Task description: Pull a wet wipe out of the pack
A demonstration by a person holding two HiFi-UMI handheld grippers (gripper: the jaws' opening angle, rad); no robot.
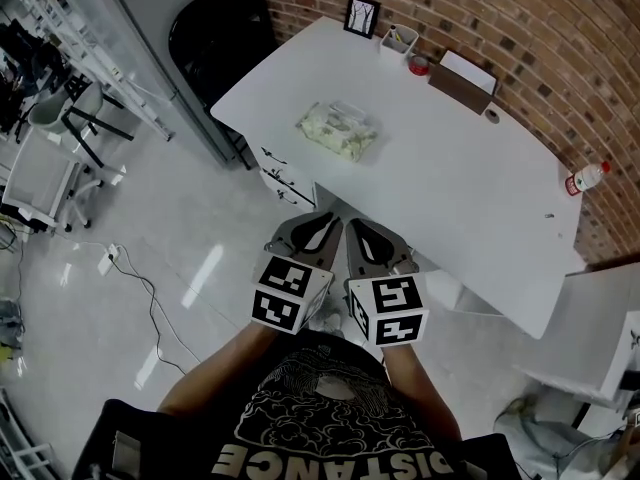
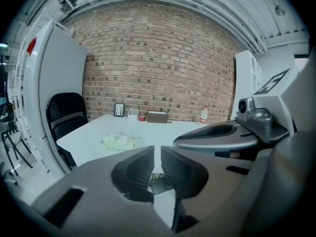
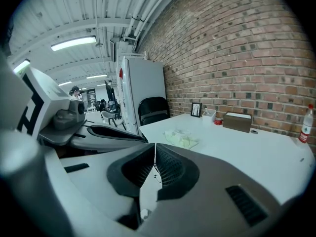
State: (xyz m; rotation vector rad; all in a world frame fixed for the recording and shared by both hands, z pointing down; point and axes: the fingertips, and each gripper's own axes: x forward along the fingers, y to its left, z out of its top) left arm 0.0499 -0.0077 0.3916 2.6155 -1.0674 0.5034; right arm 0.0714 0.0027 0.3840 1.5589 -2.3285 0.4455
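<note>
The wet wipe pack [image 1: 340, 131], a pale green and white soft pack, lies flat on the far-left part of the white table [image 1: 470, 198]. It also shows as the pack [image 2: 119, 141] in the left gripper view and the pack [image 3: 181, 138] in the right gripper view. Both grippers hang side by side close to my body, short of the table's near edge and well away from the pack. My left gripper [image 1: 333, 221] [image 2: 157, 154] is shut with nothing in it. My right gripper [image 1: 352, 226] [image 3: 154, 154] is shut too, its jaws touching and holding nothing.
Along the brick wall stand a small picture frame [image 1: 361, 15], a white cup [image 1: 398, 40], a brown box [image 1: 462, 80] and a bottle [image 1: 585, 178]. A black chair [image 1: 215, 33] sits at the table's left end. A white drawer unit [image 1: 285, 183] is under the table.
</note>
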